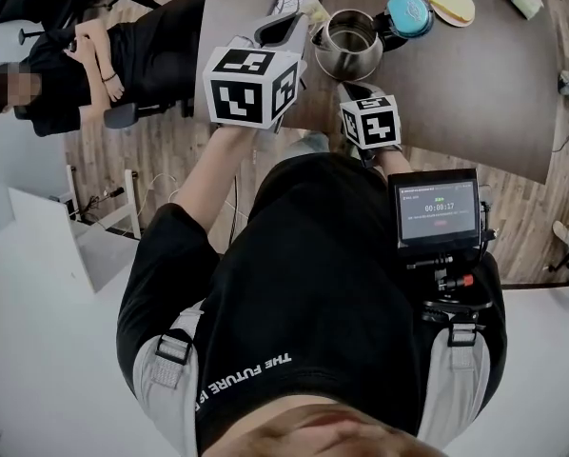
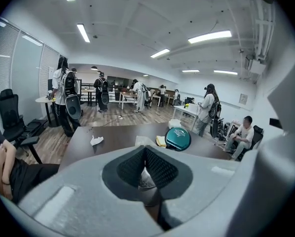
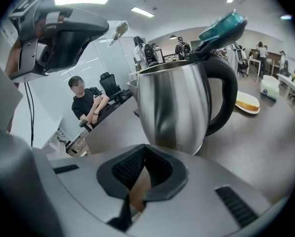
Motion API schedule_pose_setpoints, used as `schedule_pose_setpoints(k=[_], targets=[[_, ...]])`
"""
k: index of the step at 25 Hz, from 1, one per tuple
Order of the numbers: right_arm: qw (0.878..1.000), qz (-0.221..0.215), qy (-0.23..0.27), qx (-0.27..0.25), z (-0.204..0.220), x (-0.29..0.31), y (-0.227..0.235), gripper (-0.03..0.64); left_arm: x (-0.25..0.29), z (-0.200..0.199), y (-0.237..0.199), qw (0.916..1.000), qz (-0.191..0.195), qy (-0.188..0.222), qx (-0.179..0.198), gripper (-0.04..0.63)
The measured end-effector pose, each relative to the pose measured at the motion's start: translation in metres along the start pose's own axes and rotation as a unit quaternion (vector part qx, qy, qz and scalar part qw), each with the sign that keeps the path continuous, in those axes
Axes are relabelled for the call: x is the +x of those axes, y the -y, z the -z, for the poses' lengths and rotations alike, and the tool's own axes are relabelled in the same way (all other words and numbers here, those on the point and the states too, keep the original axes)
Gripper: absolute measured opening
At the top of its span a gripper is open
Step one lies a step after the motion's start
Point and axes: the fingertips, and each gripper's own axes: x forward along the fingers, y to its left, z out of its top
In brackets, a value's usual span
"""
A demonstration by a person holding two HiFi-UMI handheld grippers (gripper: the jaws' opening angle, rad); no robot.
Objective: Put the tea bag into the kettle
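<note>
Ribbed left tongs (image 2: 145,156) pinch papery tea bag (image 3: 120,30).

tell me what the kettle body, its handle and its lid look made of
The kettle body looks like polished stainless steel: it mirrors the room. The handle is probably black plastic, smooth with a soft sheen. The lid is teal and glossy, likely plastic, though the look leaves that open.

overhead plus close-up — shared kettle (image 1: 349,44)
</note>
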Motion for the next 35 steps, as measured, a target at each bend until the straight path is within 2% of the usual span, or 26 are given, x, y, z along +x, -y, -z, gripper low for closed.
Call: schedule_pose_setpoints(k=[25, 35], targets=[[0.999, 0.015, 0.006, 0.031, -0.004, 0.000, 0.010, 0.008, 0.015, -0.040, 0.026, 0.9979, 0.056, 0.018, 0.028, 0.008], [0.999, 0.031, 0.007, 0.040, -0.003, -0.003, 0.019, 0.008, 0.038, 0.008, 0.019, 0.9977, 0.052, -0.037, 0.023, 0.008]])
